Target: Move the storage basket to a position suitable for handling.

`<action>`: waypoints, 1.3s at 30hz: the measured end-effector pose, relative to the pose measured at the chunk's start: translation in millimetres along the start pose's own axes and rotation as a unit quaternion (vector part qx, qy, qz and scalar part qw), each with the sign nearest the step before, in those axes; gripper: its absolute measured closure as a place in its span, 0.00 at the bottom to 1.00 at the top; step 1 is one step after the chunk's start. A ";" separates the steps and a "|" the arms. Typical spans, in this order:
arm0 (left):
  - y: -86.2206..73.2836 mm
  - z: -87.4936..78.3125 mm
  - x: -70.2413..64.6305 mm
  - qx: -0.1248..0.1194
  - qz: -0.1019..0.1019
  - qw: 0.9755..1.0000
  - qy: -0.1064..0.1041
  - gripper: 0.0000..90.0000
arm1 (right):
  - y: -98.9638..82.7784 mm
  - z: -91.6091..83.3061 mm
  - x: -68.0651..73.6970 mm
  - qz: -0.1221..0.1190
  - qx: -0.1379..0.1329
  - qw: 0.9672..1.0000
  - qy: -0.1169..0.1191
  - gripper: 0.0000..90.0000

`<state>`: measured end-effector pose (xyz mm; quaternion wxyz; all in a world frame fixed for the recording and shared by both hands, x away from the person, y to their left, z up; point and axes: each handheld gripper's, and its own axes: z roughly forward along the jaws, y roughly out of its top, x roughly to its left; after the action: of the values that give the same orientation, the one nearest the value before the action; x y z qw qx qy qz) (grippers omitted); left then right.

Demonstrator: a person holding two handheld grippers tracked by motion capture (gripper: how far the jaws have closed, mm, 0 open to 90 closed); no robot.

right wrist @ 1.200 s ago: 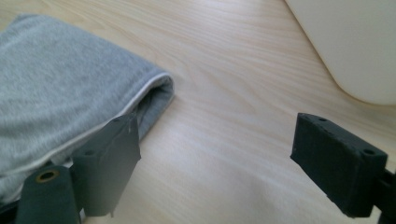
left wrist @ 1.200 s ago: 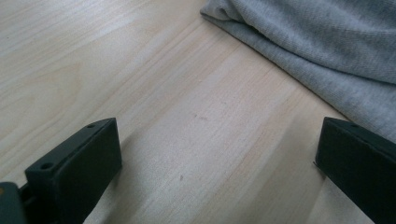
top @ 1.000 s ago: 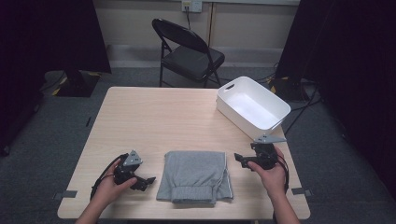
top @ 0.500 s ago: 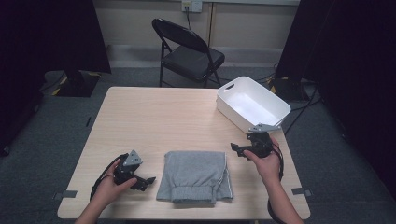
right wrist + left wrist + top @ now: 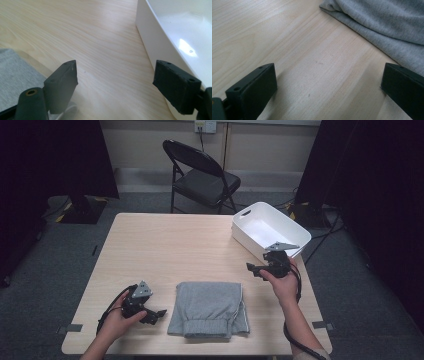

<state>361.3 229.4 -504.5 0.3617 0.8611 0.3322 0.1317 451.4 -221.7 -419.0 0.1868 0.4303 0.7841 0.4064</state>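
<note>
Your folded grey sweatpants (image 5: 210,309) lie flat at the near edge of the surface (image 5: 165,245), between your hands. Your left gripper (image 5: 159,312) rests just beside their left side, jaws wide and empty. Your right gripper (image 5: 251,268) hovers beside the white bin (image 5: 295,237); its jaws, just closing slightly, stand wide on nothing.

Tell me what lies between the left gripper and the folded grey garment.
Nothing: bare wood of the table separates the left gripper, jaws open, from the grey garment. The left gripper view shows it, and so does the high view.
</note>
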 end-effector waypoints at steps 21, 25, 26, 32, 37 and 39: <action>0.0 -0.1 -0.1 0.000 0.000 1.000 0.000 0.00 | 18.2 -5.7 -28.8 0.021 -0.016 0.999 -0.030 0.23; 0.0 -0.1 -0.1 0.000 0.000 1.000 0.001 0.00 | 19.3 -3.8 -34.5 0.031 -0.022 0.999 -0.034 0.24; 0.0 -0.1 -0.1 0.000 0.000 1.000 0.000 0.00 | 19.1 -3.2 -36.0 0.033 -0.021 0.999 -0.037 0.25; 0.0 -0.1 -0.1 0.000 0.000 1.000 0.000 0.00 | 16.4 2.2 -41.0 0.036 -0.022 0.998 -0.051 0.31; 0.0 -0.1 0.0 0.001 0.000 1.000 0.000 0.00 | 13.9 7.8 -44.4 0.044 -0.019 0.997 -0.058 0.37; 0.0 -0.1 -0.1 0.000 0.000 1.000 0.000 0.00 | 13.0 9.1 -44.8 0.047 -0.018 0.997 -0.058 0.38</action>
<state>361.2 229.4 -504.5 0.3612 0.8612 0.3323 0.1320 489.1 -250.6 -416.6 0.2204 0.4862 0.7432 0.4033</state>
